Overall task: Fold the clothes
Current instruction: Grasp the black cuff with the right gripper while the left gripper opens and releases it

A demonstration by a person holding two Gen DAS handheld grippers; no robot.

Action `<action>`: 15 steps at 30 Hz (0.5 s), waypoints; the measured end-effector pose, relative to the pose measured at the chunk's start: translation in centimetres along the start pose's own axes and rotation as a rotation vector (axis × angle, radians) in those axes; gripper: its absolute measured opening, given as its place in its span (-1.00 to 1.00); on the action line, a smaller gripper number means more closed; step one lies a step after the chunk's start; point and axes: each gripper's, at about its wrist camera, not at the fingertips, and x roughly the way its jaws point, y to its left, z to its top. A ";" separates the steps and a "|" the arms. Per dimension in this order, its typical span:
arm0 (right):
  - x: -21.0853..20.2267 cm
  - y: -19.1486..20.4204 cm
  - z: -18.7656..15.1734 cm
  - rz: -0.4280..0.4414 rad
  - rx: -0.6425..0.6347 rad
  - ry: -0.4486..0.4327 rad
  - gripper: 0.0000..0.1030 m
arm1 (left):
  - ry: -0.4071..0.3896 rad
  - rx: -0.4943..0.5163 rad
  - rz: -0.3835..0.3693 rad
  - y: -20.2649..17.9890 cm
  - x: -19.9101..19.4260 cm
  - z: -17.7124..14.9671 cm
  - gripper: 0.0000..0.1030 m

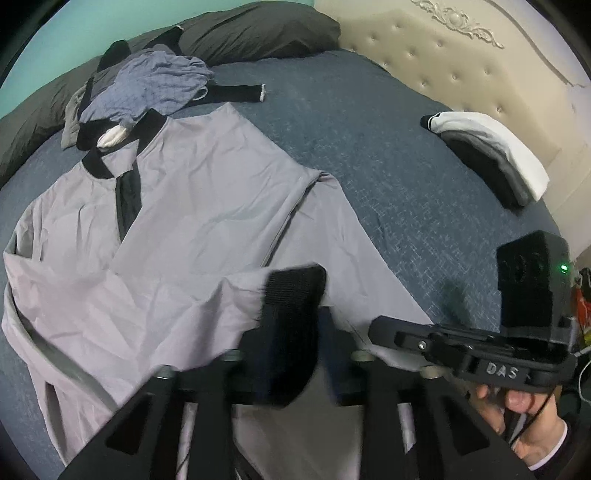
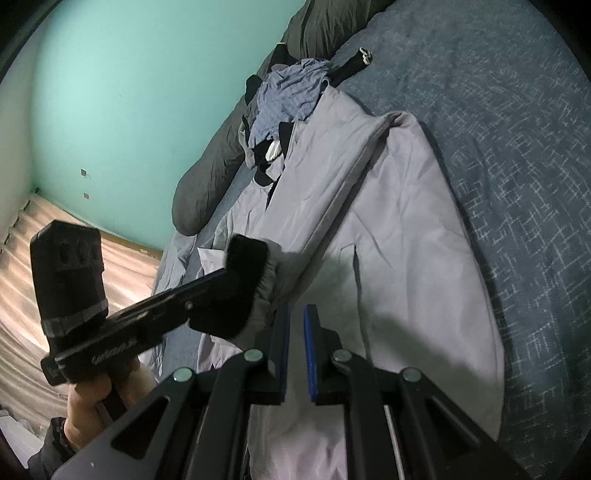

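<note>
Smooth lilac jacket (image 1: 207, 206), ribbed black cuff, lies on woven blue bedspread (image 1: 388, 177).

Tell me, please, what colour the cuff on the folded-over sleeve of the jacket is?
Black, a ribbed cuff on the light grey jacket; it shows best in the left wrist view.

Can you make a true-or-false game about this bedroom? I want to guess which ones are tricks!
1. The big jacket spread on the bed is light grey with a black collar. True.
2. The wall is painted red. False: it is a pale blue-green.
3. A neat folded stack of white, grey and black clothes lies near the cream headboard. True.
4. The bed cover is bright yellow. False: it is dark blue.
5. The messy pile of clothes lies on the floor. False: it is on the bed, by the dark pillow.
</note>
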 end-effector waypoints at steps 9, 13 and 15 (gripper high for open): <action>1.2 -0.1 0.1 -0.017 0.023 0.024 -0.37 | -0.038 -0.098 0.040 5.4 -3.9 -2.8 0.02; 1.7 -0.4 0.5 -0.064 0.035 0.036 -0.06 | -0.033 -0.182 0.078 9.7 -4.8 -4.7 0.02; 1.8 -0.6 0.5 -0.071 0.037 0.057 -0.06 | -0.026 -0.219 0.107 11.9 -5.1 -6.0 0.02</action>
